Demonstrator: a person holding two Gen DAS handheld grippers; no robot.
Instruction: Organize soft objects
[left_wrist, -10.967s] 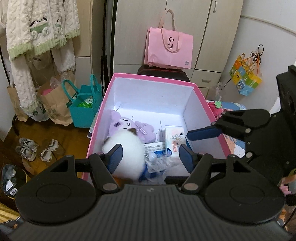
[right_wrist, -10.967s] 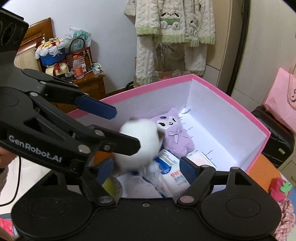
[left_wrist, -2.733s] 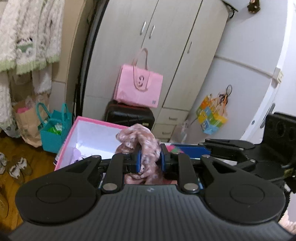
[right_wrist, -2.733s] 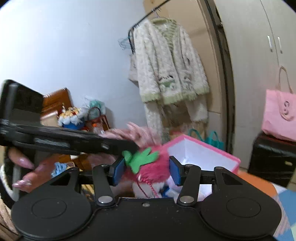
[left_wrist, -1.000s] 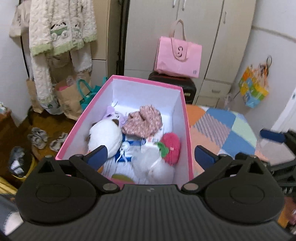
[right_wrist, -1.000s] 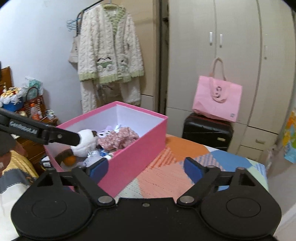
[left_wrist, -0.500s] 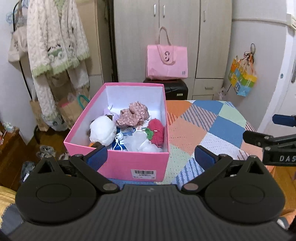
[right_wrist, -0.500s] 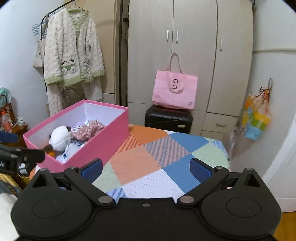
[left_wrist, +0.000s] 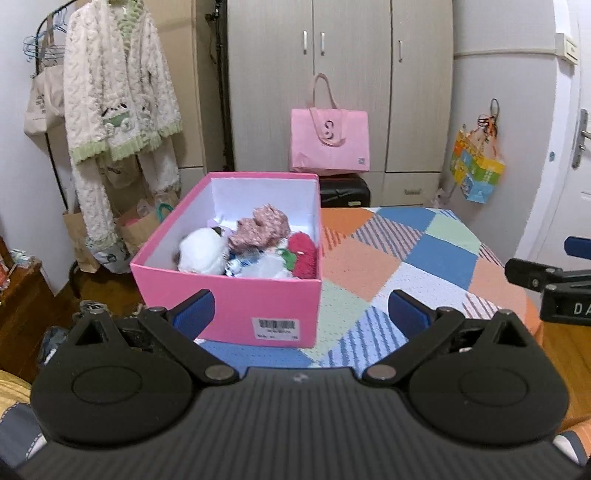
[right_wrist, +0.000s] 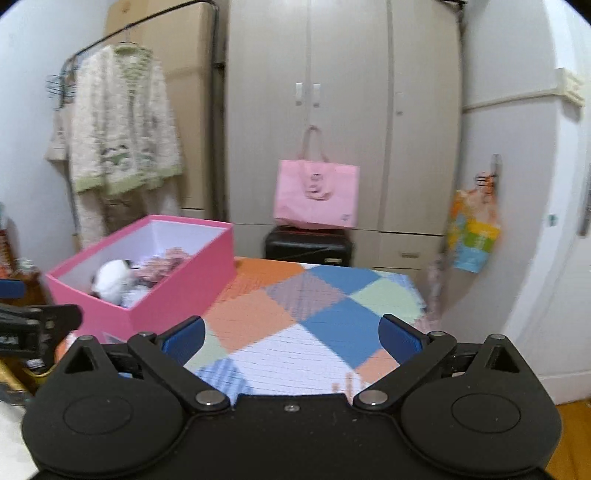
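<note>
Left wrist view: left gripper (left_wrist: 300, 312) wide open, nothing held, hanging back from the near end of the pink box (left_wrist: 236, 295), which sits on the patchwork cloth (left_wrist: 399, 258). Box holds the soft things: white plush (left_wrist: 201, 251), pink floral cloth (left_wrist: 262, 227), red strawberry plush (left_wrist: 304, 254), some pale packets between them. Nothing soft visible loose on the cloth, so task looks about done; sensible step is a check pass: scan the cloth and edges for strays, keep jaws open, don't bump the box wall. Gripper is level, aimed along the box's long side, tips just short of the barcode label (left_wrist: 277, 326). Right gripper's fingers poke in at the far right edge. Right wrist view: blurred. Right gripper (right_wrist: 291, 334) also wide open and empty, over the bare cloth (right_wrist: 314, 317), well apart from the box (right_wrist: 166, 295), which lies to its left. Pointed toward the wardrobe (right_wrist: 343, 110), roughly level. Left gripper's tip shows at the left edge.
</note>
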